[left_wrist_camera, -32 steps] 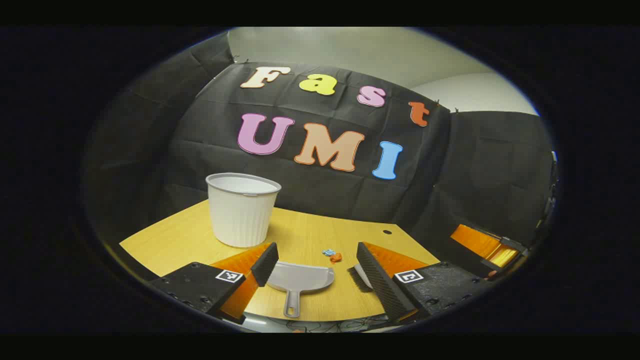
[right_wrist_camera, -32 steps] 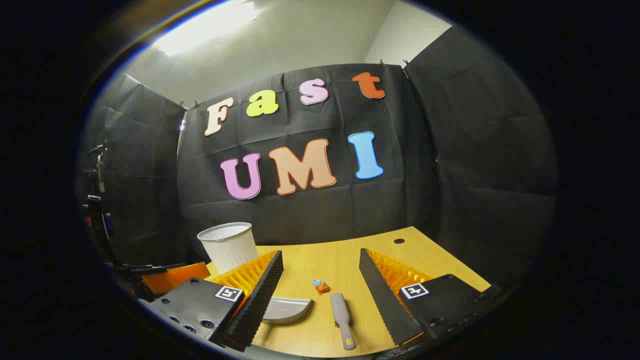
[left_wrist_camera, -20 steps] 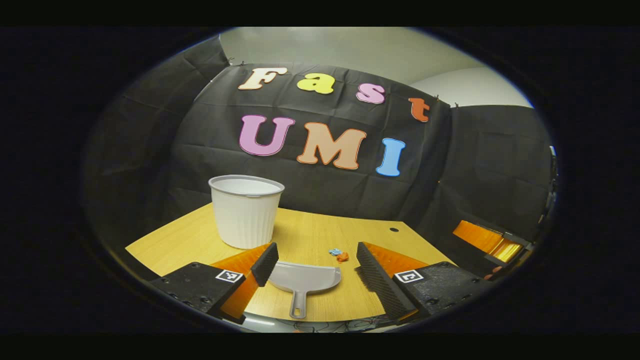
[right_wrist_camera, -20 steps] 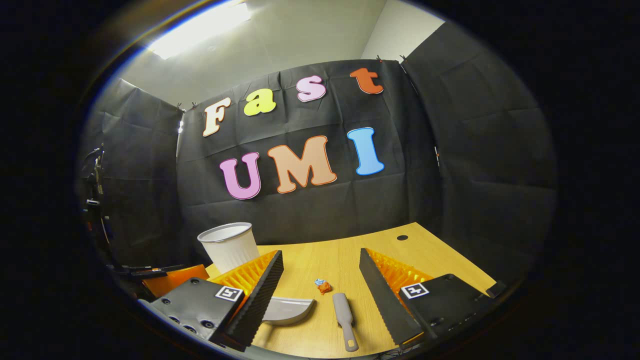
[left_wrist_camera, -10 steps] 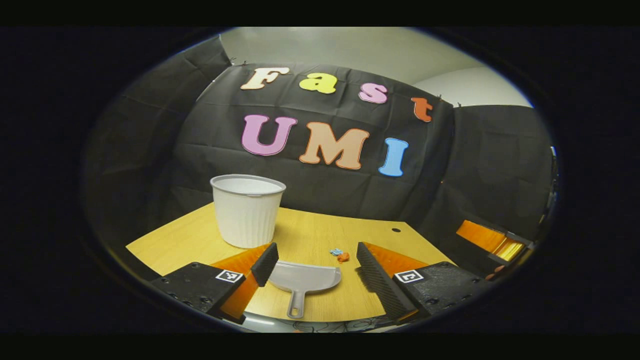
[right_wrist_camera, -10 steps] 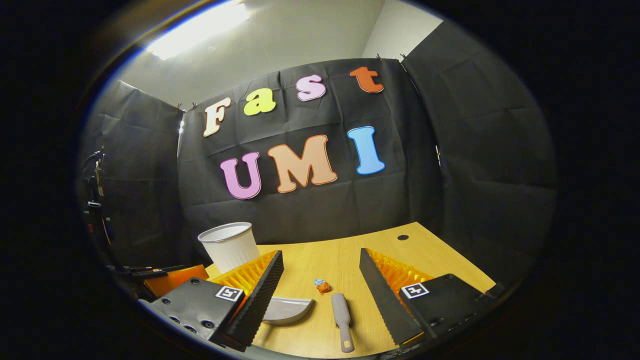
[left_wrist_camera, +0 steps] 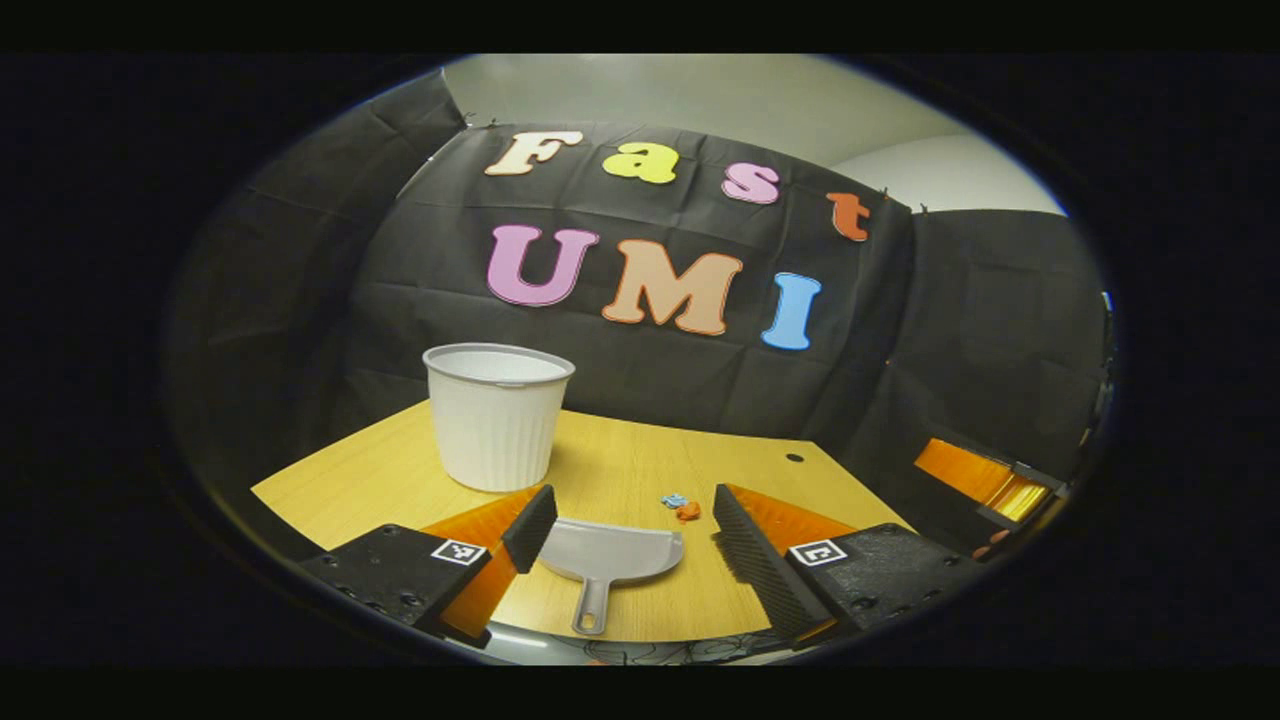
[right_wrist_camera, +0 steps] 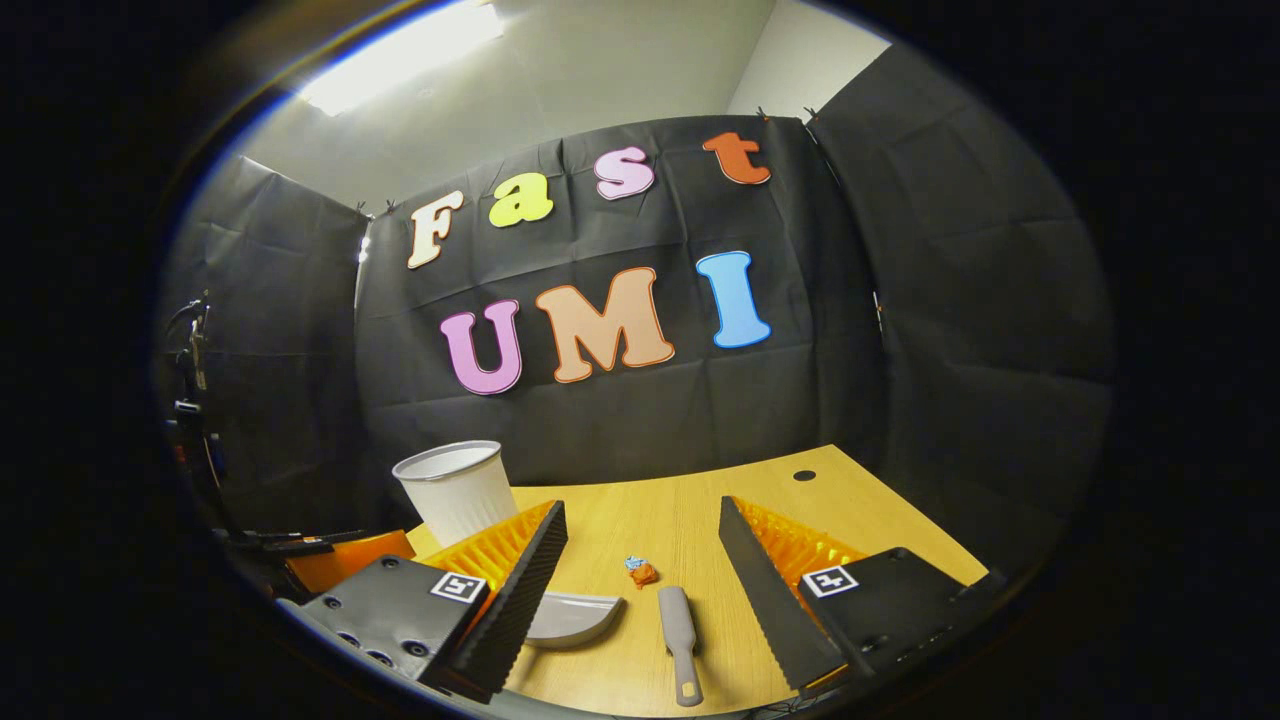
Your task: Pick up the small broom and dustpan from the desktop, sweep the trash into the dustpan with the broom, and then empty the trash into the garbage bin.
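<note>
A grey dustpan (left_wrist_camera: 610, 556) lies on the wooden desk (left_wrist_camera: 640, 470), handle toward me, between the fingers of my open left gripper (left_wrist_camera: 628, 525), which hovers above it. The small grey broom (right_wrist_camera: 677, 628) lies on the desk in the right gripper view, handle toward me, under my open right gripper (right_wrist_camera: 640, 560). The dustpan (right_wrist_camera: 572, 617) there is half hidden behind the left finger. Small orange and blue trash bits (left_wrist_camera: 682, 507) (right_wrist_camera: 640, 571) lie just past the dustpan and broom. A white ribbed garbage bin (left_wrist_camera: 496, 416) (right_wrist_camera: 456, 492) stands at the back left.
A small dark hole (left_wrist_camera: 794, 458) marks the desk's far right part. In the left gripper view the other gripper's orange body (left_wrist_camera: 975, 482) shows at the right edge. Black cloth walls close the desk at the back and sides.
Both views shifted only slightly; the dustpan and broom sit a little more centred between the fingers. Both grippers have stayed open and nothing has been picked up.
</note>
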`<state>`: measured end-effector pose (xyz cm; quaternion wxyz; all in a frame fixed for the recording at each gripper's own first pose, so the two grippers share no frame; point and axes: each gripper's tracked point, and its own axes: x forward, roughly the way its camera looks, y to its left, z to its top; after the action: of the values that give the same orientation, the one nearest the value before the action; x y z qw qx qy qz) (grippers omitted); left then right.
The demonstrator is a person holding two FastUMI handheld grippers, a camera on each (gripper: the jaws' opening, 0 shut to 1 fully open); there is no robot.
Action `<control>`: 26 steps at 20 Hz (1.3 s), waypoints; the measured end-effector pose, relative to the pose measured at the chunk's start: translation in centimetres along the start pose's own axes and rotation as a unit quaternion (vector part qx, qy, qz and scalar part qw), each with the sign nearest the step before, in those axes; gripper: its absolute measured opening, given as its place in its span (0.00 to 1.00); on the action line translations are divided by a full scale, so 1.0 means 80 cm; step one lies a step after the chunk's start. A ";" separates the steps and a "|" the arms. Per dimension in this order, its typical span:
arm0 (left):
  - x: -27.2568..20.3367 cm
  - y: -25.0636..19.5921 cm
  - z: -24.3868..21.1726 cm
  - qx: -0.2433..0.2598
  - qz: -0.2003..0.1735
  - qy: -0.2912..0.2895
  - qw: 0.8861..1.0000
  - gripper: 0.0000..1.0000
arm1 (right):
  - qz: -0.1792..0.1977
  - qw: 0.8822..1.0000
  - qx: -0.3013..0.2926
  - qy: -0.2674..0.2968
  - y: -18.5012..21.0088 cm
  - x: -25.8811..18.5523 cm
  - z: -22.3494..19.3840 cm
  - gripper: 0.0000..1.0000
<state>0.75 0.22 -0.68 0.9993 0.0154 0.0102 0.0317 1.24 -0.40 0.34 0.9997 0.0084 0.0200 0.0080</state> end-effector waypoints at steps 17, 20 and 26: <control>0.014 0.000 -0.030 0.002 -0.025 0.040 0.999 0.94 | -0.013 0.999 -0.006 0.040 -0.012 0.017 -0.035 0.98; 0.027 0.016 -0.085 0.018 -0.026 0.111 0.993 0.94 | -0.019 0.994 -0.027 0.109 -0.033 0.031 -0.086 0.98; 0.036 0.028 -0.191 0.017 -0.021 0.249 0.968 0.95 | -0.001 0.966 -0.022 0.256 -0.040 0.052 -0.207 0.99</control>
<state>3.19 3.13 -15.90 0.9653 0.0237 0.2599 0.0136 4.75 -3.22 -16.40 0.9611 -0.0154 0.2756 0.0096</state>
